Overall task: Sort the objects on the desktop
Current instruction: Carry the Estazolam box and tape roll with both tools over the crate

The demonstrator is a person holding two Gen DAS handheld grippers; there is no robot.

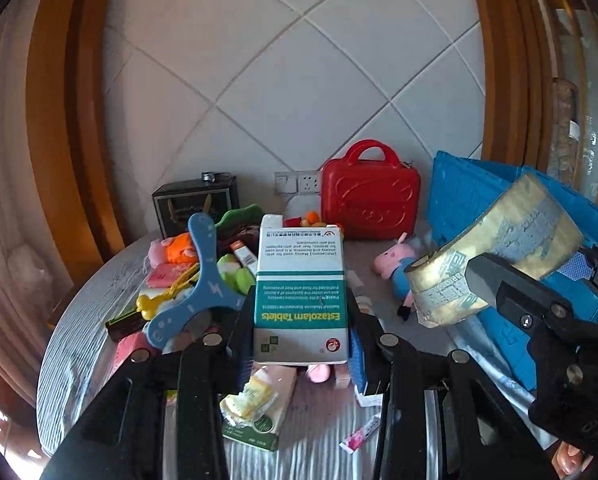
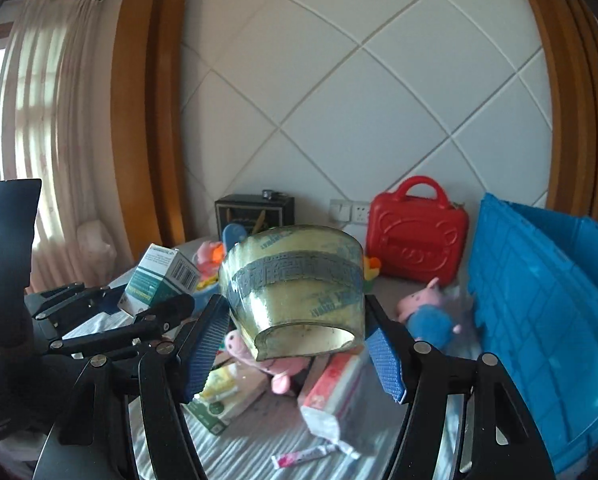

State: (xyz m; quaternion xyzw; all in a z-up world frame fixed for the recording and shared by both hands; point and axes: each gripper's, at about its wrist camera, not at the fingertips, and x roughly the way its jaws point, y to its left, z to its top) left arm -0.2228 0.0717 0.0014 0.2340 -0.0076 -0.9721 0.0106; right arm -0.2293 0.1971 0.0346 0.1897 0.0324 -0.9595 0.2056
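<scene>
A white and teal medicine box (image 1: 301, 292) marked Estazolam Tablets is raised above the cluttered table, and my left gripper (image 1: 301, 320) is shut on its sides. The same box (image 2: 159, 280) shows at the left of the right wrist view, clamped in black fingers. A wide roll of yellowish tape (image 2: 295, 288) hangs over the table, my right gripper (image 2: 295, 344) shut on it with a blue pad against each side. In the left wrist view that tape roll (image 1: 495, 252) is up at the right, beside a black finger (image 1: 499, 288).
A blue plastic crate (image 2: 539, 300) stands at the right and a red toy case (image 2: 415, 236) against the back wall. A pig plush (image 2: 431, 316), a tissue pack (image 2: 331, 392), a blue boomerang (image 1: 197, 280) and several small toys lie on the round striped table (image 1: 79, 320). A black box (image 1: 195, 208) stands at the back.
</scene>
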